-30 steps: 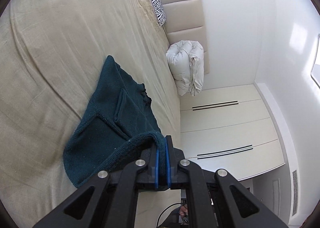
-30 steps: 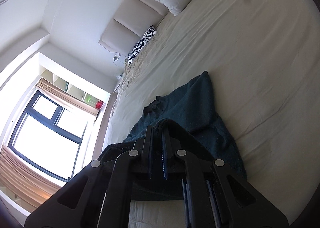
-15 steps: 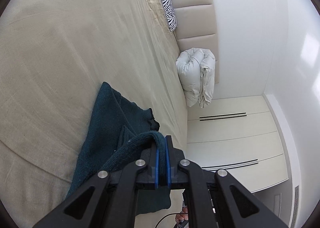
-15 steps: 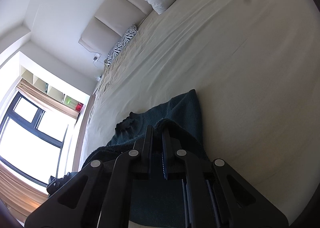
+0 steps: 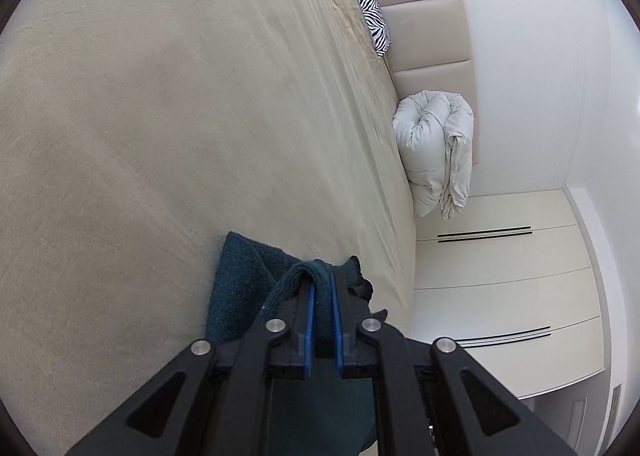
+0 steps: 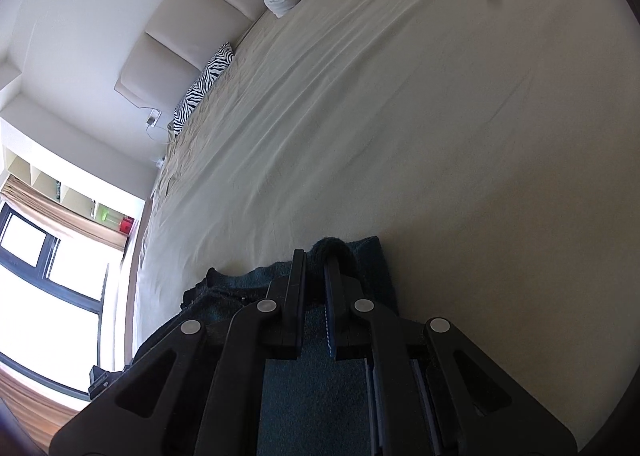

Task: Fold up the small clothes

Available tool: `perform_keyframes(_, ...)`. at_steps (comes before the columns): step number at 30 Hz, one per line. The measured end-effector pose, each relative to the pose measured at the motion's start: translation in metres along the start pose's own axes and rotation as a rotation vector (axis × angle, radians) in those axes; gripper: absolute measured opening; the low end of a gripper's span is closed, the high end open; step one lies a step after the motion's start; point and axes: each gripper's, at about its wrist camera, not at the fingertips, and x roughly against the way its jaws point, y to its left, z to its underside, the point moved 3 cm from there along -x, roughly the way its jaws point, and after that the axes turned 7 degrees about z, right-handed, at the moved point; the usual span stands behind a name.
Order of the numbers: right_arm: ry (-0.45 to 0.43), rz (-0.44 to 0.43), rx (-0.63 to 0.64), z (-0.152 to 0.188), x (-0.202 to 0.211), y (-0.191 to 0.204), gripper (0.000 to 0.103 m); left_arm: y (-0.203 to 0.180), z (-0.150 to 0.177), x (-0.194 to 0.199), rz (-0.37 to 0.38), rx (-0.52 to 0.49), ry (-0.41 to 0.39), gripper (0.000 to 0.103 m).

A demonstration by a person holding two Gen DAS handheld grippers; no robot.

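Sweater (image 5: 240,288) on bed (image 5: 160,116), long axis unclear | left tongs (image 5: 322,296) pinch its edge | right tongs (image 6: 320,276) likewise.

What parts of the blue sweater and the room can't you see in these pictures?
- Sweater: in both wrist views the grippers hide most of it, so its shape and folds are unclear.
- Left gripper and right gripper: both are shut on the sweater's edge.
- Shelf: things on it are too small.
- Window: glare washes out the outside.
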Motion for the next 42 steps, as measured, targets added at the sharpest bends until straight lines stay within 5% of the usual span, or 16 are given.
perform_keyframes(1, 0.011, 0.01, 0.001, 0.0, -0.007, -0.002, 0.013, 0.002, 0.001, -0.001, -0.018, -0.015, 0.01, 0.032)
perform_keyframes(3, 0.011, 0.032, 0.026, 0.001, -0.014, 0.0, 0.028, 0.001, 0.004, 0.004, -0.027, -0.042, -0.007, 0.046)
perform_keyframes(6, -0.023, 0.019, 0.073, 0.003, -0.008, 0.009, 0.058, -0.002, 0.012, 0.019, -0.047, -0.075, -0.013, 0.049)
perform_keyframes(7, -0.04, 0.035, 0.089, 0.003, -0.003, 0.012, 0.059, -0.003, 0.016, 0.026, -0.049, -0.088, -0.022, 0.049)
perform_keyframes(13, -0.047, 0.048, 0.16, 0.017, 0.028, 0.015, 0.059, -0.006, 0.056, 0.052, -0.129, -0.204, -0.025, 0.049)
perform_keyframes(24, 0.01, 0.157, 0.309, 0.093, 0.064, -0.015, 0.059, 0.005, 0.114, 0.051, -0.264, -0.344, 0.027, 0.048)
perform_keyframes(28, 0.03, 0.179, 0.329, 0.114, 0.066, -0.026, 0.058, 0.005, 0.122, 0.053, -0.297, -0.376, 0.018, 0.033)
perform_keyframes(34, 0.032, 0.216, 0.417, 0.131, 0.068, -0.019, 0.04, 0.005, 0.128, 0.058, -0.336, -0.406, -0.001, 0.016)
perform_keyframes(42, 0.012, 0.238, 0.433, 0.13, 0.077, -0.02, 0.024, -0.005, 0.14, 0.062, -0.382, -0.48, -0.03, 0.008)
